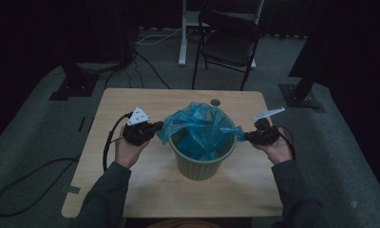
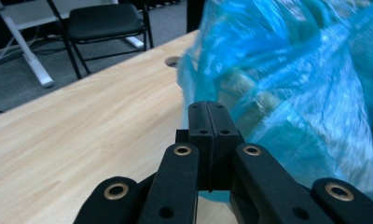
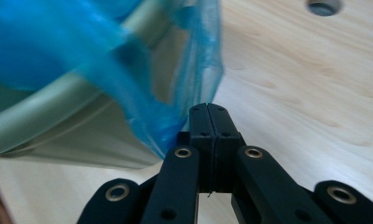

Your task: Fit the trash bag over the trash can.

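Centrally on the wooden table (image 1: pixel 131 190): green ribbed bin (image 1: pixel 201 164) lined with a blue plastic bag (image 1: pixel 197 126), one gripper at each side of it.

Left gripper (image 1: pixel 156 127) has its jaws pressed together at the bag's left edge; in the left gripper view the film lies against the closed tips (image 2: pixel 208 112), a pinch seems likely but cannot be confirmed. Right gripper (image 1: pixel 247 137) likewise has its jaws together, the bag's right corner drawn out to them; the right gripper view puts film just beside the tips (image 3: pixel 208 114). Bag mouth bunches loosely above the rim, hiding the bin's inside. Cable hole (image 1: pixel 215 102) sits behind the bin. Black folding chair (image 1: pixel 228 42) and a white desk leg (image 1: pixel 182 47) stand beyond the table; cables (image 1: pixel 17 190) trail on the floor at left.
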`<state>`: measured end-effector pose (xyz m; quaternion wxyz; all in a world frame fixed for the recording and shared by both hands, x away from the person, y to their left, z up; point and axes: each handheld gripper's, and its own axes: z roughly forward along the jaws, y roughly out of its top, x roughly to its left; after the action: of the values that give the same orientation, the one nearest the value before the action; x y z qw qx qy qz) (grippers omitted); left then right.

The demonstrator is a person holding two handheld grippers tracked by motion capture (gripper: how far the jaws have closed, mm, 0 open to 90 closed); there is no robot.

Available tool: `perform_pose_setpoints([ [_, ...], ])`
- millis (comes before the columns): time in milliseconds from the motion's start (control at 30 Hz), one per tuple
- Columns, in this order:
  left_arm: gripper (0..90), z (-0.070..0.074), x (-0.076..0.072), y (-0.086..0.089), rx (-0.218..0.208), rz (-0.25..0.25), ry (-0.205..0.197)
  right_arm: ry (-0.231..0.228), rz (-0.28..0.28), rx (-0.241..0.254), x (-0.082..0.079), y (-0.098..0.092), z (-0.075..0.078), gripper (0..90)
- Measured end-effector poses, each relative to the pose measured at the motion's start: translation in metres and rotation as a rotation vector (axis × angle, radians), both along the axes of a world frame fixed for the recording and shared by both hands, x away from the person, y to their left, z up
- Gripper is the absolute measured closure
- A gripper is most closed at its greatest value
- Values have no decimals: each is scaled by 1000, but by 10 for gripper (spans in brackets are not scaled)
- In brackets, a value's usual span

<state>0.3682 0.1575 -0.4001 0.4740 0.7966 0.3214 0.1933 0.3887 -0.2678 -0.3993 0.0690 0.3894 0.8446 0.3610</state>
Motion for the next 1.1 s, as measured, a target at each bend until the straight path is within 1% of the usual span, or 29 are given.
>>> perform_pose_setpoints([
  [33, 900, -1, -2, -1, 0, -6, 1, 4, 15, 18, -3, 2, -1, 899],
  [100, 900, -3, -8, -2, -5, -19, 5, 3, 33, 29, -9, 5, -3, 899],
  [233, 900, -6, -19, -6, 2, -51, 7, -3, 72, 22, -20, 12, -5, 899],
  [333, 899, -7, -28, -10, 11, -73, 4, -5, 98, 27, -27, 17, -5, 899],
  [433, 899, -9, -34, -14, 9, -84, 3, -8, 113, 37, -33, 20, -6, 899],
  [467, 898, -9, -34, -14, 9, -84, 3, -8, 113, 37, -33, 20, -6, 899],
  [500, 898, -10, -37, -14, 9, -81, 4, -10, 119, 37, -36, 21, -7, 899],
  [600, 899, -11, -38, -14, 3, -80, 10, -5, 122, 49, -38, 20, -9, 899],
  [700, 899, -11, -35, -15, -1, -64, 7, -5, 113, 62, -38, 20, -10, 899],
  [833, 900, -13, -24, -14, -12, -36, 10, -11, 102, 64, -34, 23, -10, 900],
  [933, 899, -13, -14, -14, -8, -19, 9, -20, 82, 59, -28, 27, -10, 900],
  [1033, 899, -13, -2, -15, -6, -4, 8, -17, 60, 75, -18, 29, -11, 899],
  [1067, 898, -13, -2, -15, -6, -4, 8, -21, 57, 78, -15, 29, -12, 900],
  [1100, 898, -13, 2, -14, -8, -3, 9, -21, 57, 78, -15, 29, -12, 900],
])
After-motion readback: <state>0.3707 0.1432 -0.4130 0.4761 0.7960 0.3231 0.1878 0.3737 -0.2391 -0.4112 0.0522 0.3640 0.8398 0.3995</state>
